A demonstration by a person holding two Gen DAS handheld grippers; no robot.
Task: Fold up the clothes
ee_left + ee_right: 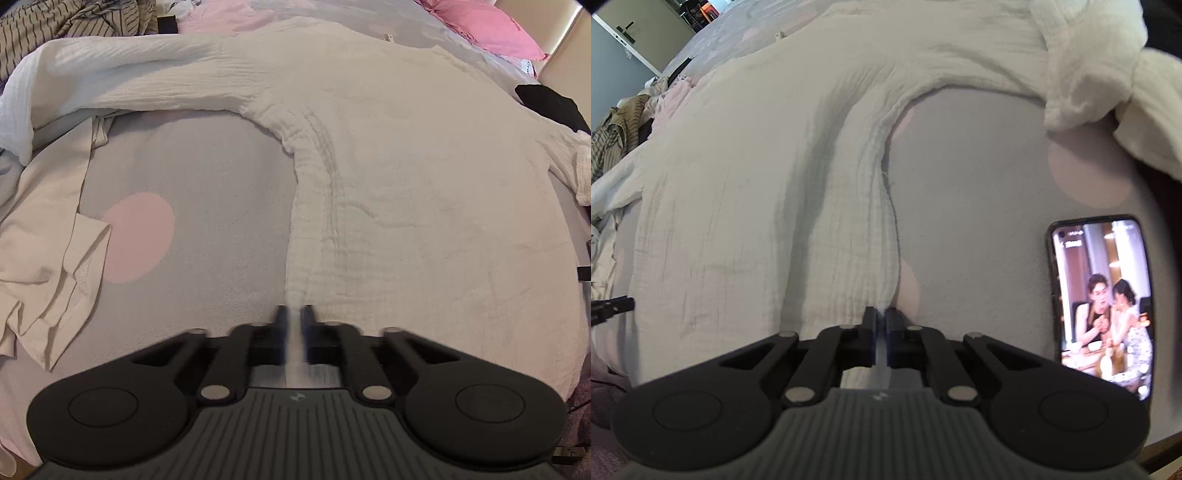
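Both grippers' fingers (281, 325) — left and right (868, 322) — pinch the white shirt's (424, 184) hem corners.

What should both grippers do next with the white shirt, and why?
Probably lift the hem and carry it up toward the collar end. The left gripper and right gripper are each shut on a bottom corner of the white shirt, which lies spread flat on the bed, sleeves out. Keep clear of the phone.

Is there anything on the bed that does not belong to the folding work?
Yes: a black smartphone with its screen playing a video lies on the grey bedspread, right of the white crinkled shirt, near its hem.
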